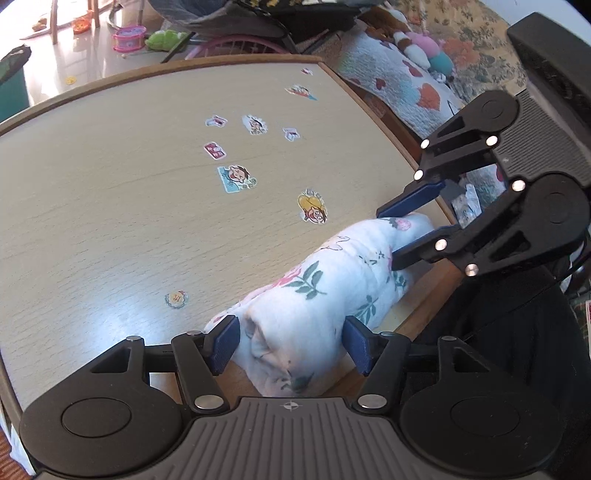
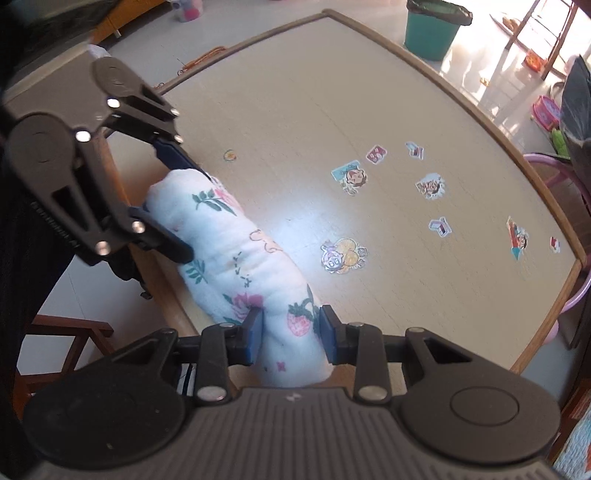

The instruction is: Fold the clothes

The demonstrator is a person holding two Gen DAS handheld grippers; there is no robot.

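Two tongs clamped on opposite ends of white floral cloth roll (image 1: 332, 280) at near desk (image 1: 129, 229) edge, left tongs (image 1: 291, 345) and right tongs (image 2: 291, 334); final tidy stage, probably; next: release evenly, keeping roll tight.

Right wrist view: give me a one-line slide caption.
Both grippers, right and left, clamp opposite ends of a rolled floral cloth at the edge of a stickered table.

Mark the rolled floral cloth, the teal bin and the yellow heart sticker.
Rolled white floral cloth (image 2: 236, 251): right wrist view, middle of the roll.
Teal plastic bin (image 2: 430, 35): right wrist view, side wall below the liner.
Yellow heart-shaped cartoon sticker (image 1: 313, 206): left wrist view, sticker centre on the table.
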